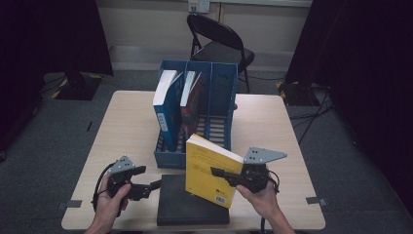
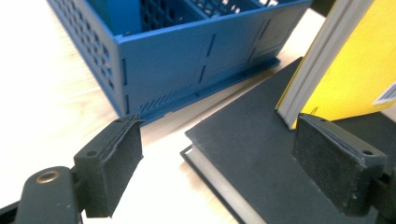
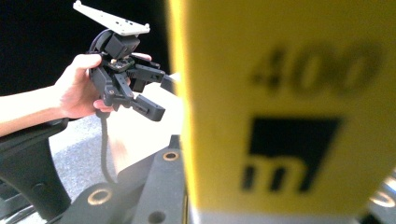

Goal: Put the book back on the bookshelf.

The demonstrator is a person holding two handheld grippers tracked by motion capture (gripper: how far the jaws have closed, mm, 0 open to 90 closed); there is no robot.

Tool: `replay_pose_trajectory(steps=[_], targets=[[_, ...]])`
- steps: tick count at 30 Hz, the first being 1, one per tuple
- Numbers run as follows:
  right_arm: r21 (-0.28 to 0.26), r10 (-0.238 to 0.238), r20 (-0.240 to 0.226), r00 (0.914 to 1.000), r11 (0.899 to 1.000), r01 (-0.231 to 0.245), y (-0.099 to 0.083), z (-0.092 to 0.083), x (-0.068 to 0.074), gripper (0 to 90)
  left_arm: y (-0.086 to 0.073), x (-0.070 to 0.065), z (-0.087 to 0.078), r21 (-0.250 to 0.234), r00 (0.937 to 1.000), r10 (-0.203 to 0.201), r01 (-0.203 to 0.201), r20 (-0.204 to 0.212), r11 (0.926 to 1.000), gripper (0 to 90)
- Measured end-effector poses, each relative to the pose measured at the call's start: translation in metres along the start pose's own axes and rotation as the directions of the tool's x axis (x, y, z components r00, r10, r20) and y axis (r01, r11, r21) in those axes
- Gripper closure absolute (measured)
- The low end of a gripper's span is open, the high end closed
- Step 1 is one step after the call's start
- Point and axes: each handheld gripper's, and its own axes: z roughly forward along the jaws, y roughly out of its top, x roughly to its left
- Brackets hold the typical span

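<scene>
A yellow paperback stands upright on its lower edge on a black book that lies flat near the table's front edge. My right gripper is shut on the yellow book's right side; its cover sits between my own jaws. My left gripper is open beside the black book's left edge, holding nothing. In the left gripper view its pads straddle the black book's corner without touching it, and the yellow book rises behind. The right gripper view shows the left gripper farther off.
A blue file rack stands mid-table just behind the books, its front wall close to my left gripper. Two books fill its left slots. A black folding chair stands beyond the table.
</scene>
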Motion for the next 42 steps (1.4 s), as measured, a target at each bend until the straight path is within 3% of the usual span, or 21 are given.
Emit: replay_pose_trajectory(steps=[8, 17, 22, 27, 42], targets=[[-0.017, 0.005, 0.027, 0.9996, 1.0, -0.004, 0.011, 0.0, -0.005, 75.4, -0.002, 0.003, -0.002, -0.019, 0.9995, -0.003, 0.002, -0.033, 0.9998, 15.8], [-0.055, 0.018, 0.056, 0.9983, 0.998, -0.015, 0.025, -0.005, -0.014, 75.4, -0.002, 0.002, 0.0, -0.022, 0.9994, 0.002, -0.002, -0.033, 0.9997, 15.8], [-0.06, 0.019, 0.077, 0.9969, 0.998, -0.014, 0.031, -0.005, -0.016, 75.4, -0.003, 0.004, 0.0, -0.029, 0.9988, -0.014, 0.013, -0.046, 0.9995, 15.8], [-0.06, 0.018, 0.101, 0.9947, 0.998, -0.012, 0.04, -0.003, -0.019, 75.4, -0.004, 0.007, 0.0, -0.035, 0.9982, -0.052, 0.051, -0.03, 0.9981, 16.0], [-0.064, 0.048, 0.207, 0.9772, 0.997, -0.036, 0.066, 0.008, -0.02, 75.5, -0.005, 0.01, -0.002, -0.04, 0.9979, -0.046, 0.044, -0.045, 0.9982, 16.5]])
